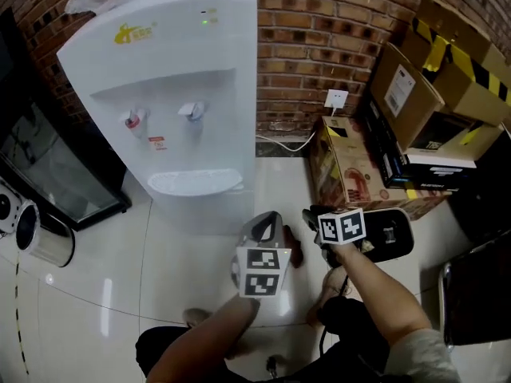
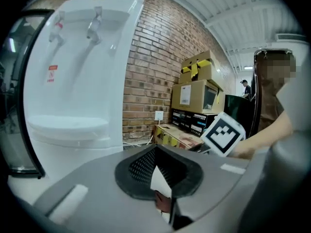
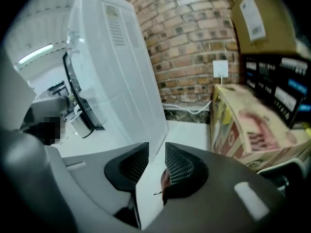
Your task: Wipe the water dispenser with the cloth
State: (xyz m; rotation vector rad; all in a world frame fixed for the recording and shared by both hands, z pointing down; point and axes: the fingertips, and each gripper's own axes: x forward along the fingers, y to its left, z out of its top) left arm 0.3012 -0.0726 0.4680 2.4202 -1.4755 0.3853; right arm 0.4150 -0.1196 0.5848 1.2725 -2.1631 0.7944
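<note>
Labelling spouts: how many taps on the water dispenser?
2: a red tap at left, a blue tap at right, both in the water dispenser's recess above the drip tray. None looks hidden.

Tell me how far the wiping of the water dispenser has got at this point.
Done: nothing visible. The water dispenser stands apart from both grippers. In hand: the left gripper has its tips together and the right gripper has its jaws apart. Neither clearly grips anything. A dark reddish thing low between them may be the cloth. Left: securing the cloth, reaching the dispenser and all the wiping.
</note>
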